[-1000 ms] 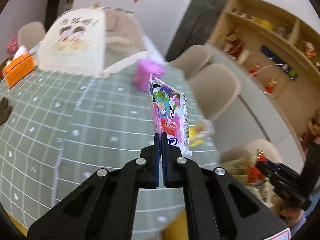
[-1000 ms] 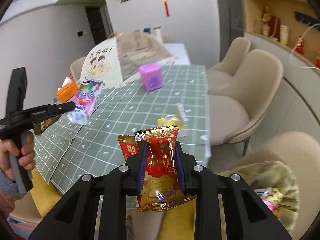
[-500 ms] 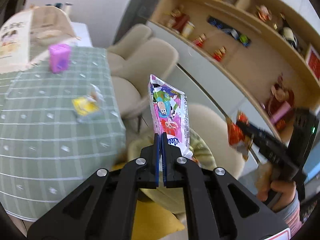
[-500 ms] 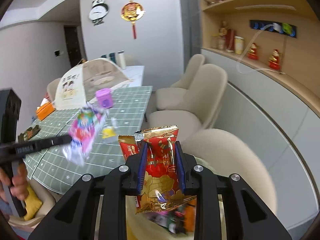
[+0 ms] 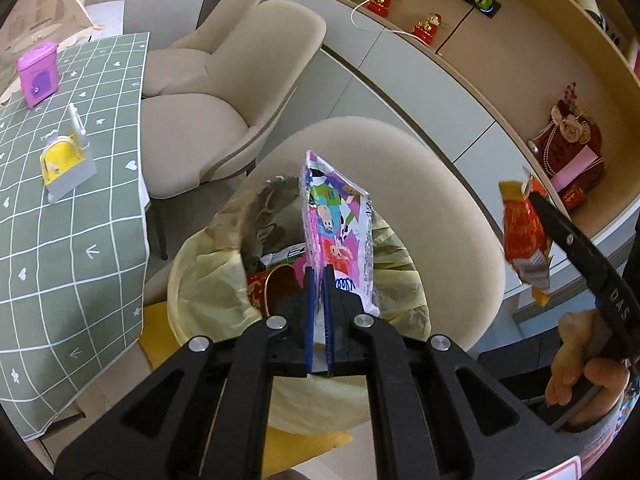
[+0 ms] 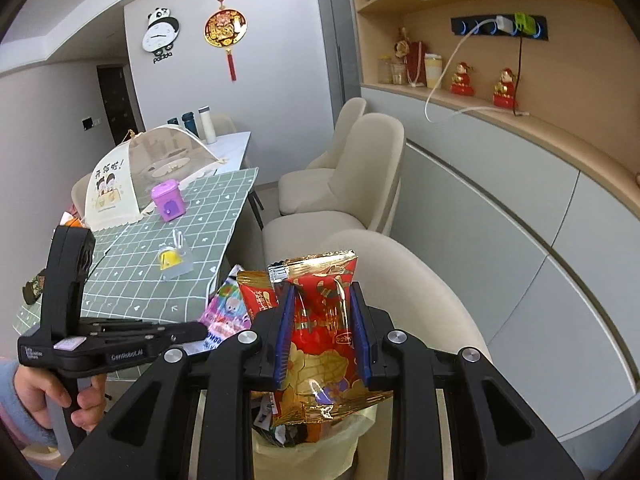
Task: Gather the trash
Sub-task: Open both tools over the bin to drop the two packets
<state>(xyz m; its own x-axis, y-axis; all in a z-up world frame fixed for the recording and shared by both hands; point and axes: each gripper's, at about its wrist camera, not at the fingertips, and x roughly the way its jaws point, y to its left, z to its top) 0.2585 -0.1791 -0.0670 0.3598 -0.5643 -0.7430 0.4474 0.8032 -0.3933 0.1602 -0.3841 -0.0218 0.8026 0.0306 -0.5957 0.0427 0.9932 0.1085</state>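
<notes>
I'm at the drop: left gripper pinches the pink wrapper at mid-frame over the bin; right gripper clamps the red bag above it too. Next, release both (bin looks full). Chair backs it, table lies left.

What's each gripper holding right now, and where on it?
Left gripper: pink cartoon snack wrapper, pinched at its bottom edge. Right gripper: red-gold snack bag, clamped across its middle.

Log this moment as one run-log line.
left tool: shut on pink cartoon wrapper | right tool: shut on red snack bag | both above lined trash bin | nothing dropped yet
</notes>
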